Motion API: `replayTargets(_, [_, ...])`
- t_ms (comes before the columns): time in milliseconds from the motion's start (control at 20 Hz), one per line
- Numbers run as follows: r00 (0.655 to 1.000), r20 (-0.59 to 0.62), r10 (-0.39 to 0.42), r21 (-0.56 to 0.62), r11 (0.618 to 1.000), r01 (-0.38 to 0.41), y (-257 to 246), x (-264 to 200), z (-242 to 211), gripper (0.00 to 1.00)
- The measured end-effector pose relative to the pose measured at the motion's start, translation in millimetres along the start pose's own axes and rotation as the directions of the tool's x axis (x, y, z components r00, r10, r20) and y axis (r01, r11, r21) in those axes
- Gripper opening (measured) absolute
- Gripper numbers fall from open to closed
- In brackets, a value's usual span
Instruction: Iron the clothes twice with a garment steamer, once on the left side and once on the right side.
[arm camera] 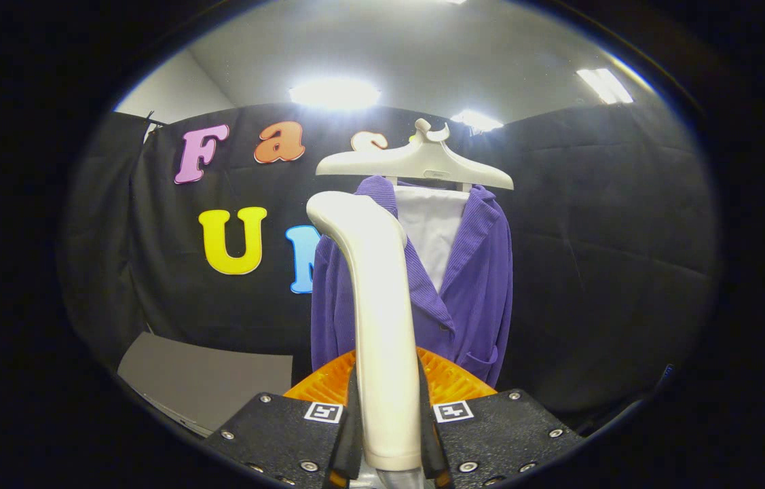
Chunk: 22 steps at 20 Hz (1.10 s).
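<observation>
The gripper is closed on the handle of the steamer, both fingers pressing it. The steamer stands upright, its head before the purple coat on a white hanger. Black cloth walls the booth; ceiling lights glow overhead.

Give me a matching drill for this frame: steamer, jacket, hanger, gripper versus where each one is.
1. garment steamer
2. purple jacket
3. white hanger
4. gripper

A. topmost, carrying the garment
B. shut on the pale handle
C. hanging by the black cloth wall, beyond the fingers
D. upright between the fingers, head up by the collar

Pairs: 1-D, 2-C, 3-A, 4-B
</observation>
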<state>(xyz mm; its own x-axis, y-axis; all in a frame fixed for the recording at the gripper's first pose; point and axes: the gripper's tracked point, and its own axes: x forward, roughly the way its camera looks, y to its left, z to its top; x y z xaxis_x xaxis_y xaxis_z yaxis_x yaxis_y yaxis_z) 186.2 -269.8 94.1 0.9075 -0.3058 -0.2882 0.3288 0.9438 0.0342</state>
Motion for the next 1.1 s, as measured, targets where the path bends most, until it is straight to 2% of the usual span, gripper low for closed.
replayTargets(300, [0.994,0.029,-0.104,-0.036,0.994,0.105,2.9,44.4,1.0,0.34])
replayTargets(650, [0.985,0.066,-0.157,-0.038,0.987,0.159,5.0,63.0,-0.5,0.34])
replayTargets(800, [0.982,0.066,-0.179,-0.019,0.983,0.181,-1.3,64.2,-14.2,0.34])
replayTargets(1100, [0.973,-0.013,-0.229,-0.034,0.973,0.229,-12.2,66.1,-69.6,0.34])
